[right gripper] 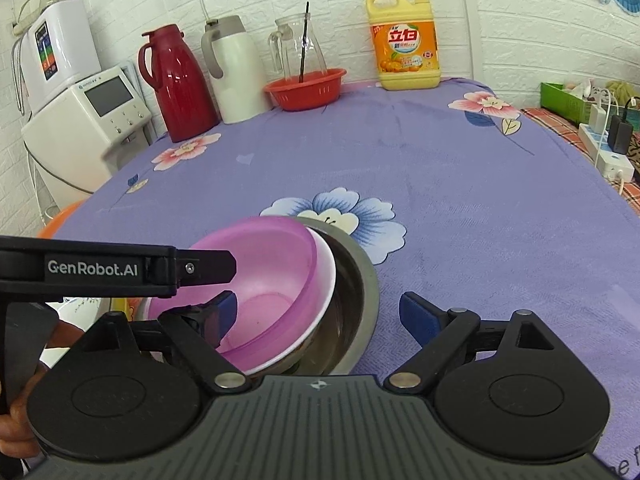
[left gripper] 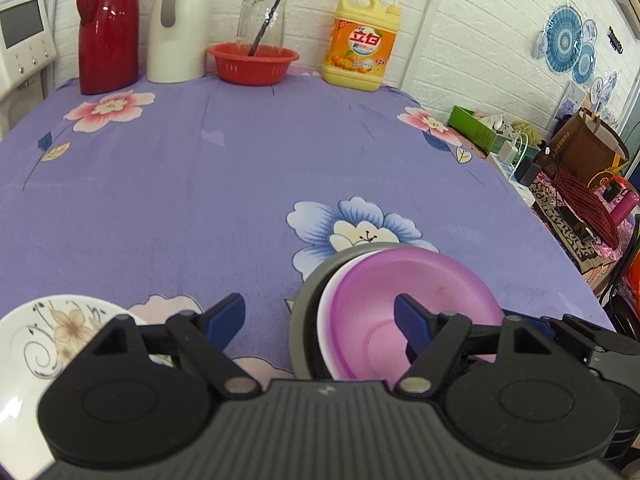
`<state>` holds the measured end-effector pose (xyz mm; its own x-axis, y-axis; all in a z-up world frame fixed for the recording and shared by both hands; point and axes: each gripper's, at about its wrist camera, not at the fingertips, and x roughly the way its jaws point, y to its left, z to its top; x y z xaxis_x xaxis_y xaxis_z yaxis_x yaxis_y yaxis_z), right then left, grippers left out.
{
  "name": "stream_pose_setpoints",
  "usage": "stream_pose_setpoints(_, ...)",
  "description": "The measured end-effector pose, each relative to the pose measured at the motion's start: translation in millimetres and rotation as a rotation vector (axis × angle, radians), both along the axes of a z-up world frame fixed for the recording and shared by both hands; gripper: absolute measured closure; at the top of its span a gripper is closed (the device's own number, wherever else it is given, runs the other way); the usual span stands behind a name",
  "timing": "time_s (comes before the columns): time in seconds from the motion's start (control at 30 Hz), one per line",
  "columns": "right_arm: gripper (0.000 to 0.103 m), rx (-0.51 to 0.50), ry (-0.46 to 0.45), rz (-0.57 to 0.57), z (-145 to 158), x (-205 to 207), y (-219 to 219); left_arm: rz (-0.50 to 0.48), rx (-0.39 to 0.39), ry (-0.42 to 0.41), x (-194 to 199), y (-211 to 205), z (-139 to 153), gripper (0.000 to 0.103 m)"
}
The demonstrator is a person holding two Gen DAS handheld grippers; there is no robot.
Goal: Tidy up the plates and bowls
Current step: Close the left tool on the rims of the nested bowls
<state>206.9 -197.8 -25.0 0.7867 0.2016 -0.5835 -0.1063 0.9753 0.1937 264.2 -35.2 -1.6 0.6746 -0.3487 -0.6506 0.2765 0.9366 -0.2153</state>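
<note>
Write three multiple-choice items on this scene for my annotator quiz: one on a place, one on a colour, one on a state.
1. Where does the pink plastic bowl sit?
A. in the steel bowl
B. on the floral plate
C. in the red basket

2. What colour is the tablecloth?
A. green
B. purple
C. white

3. The right gripper is:
A. shut on a plate
B. shut on a bowl
C. open

Key: A, it lies tilted in the grey steel bowl; B, purple with flowers; C, the fingers stand apart.
</note>
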Motion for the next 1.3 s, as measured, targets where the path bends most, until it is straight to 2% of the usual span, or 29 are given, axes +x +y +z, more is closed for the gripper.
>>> stream_pose_setpoints(0.17, 0.000, 0.010, 0.019, 0.006, -4.5, 2.7, 0.7, -0.008, 0.012, 0.016, 4.3, -3.9, -6.1, 0.026)
stream_pose_setpoints(0.47, 0.000, 0.017, 0.024, 0.001, -10.3, 3.3, 2.1, -0.032, 0.069, -0.005, 4.2, -13.9, -11.3, 0.026)
stream_pose_setpoints(0.77, 0.000, -0.041, -0.032, 0.025, -17.9, 0.6, 10.6, -0.094, 0.028, -0.031, 6.0, -11.3, -9.8, 0.026)
stream_pose_setpoints(0.93, 0.000, -0.068, -0.026, 0.016, -17.4, 2.7, 12.1, -0.101, 0.080, -0.026, 11.2, -12.5, -12.0, 0.026)
stream_pose_setpoints(1.3, 0.000, -0.059, -0.031, 0.015, -18.0, 1.6, 10.7, -0.103, 0.086, -0.025, 9.0, -17.3, -14.5, 0.026)
